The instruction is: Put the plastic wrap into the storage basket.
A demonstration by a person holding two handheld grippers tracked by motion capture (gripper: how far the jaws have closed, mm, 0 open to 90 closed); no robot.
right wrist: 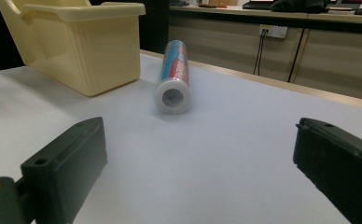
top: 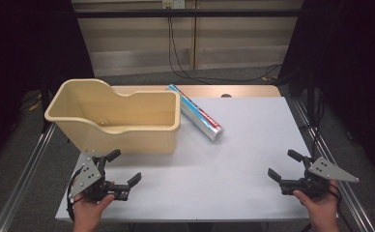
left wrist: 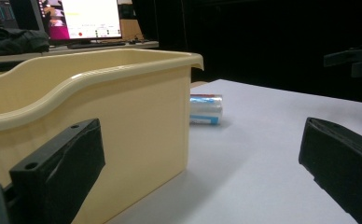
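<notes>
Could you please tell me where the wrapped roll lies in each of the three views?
High view: roll above centre, right of the bin.
Left gripper view: roll centre, past the bin's corner.
Right gripper view: roll upper centre, right of the bin.
Shared landmark: the bin.

Bin point(top: 127, 130) left on table point(top: 234, 174), roll point(top: 195, 112) just right of it.

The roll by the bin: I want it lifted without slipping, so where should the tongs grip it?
Grip the roll mid-length, across its round body, coming from above. It lies flat on the table, and the bin crowds its far end.
</notes>
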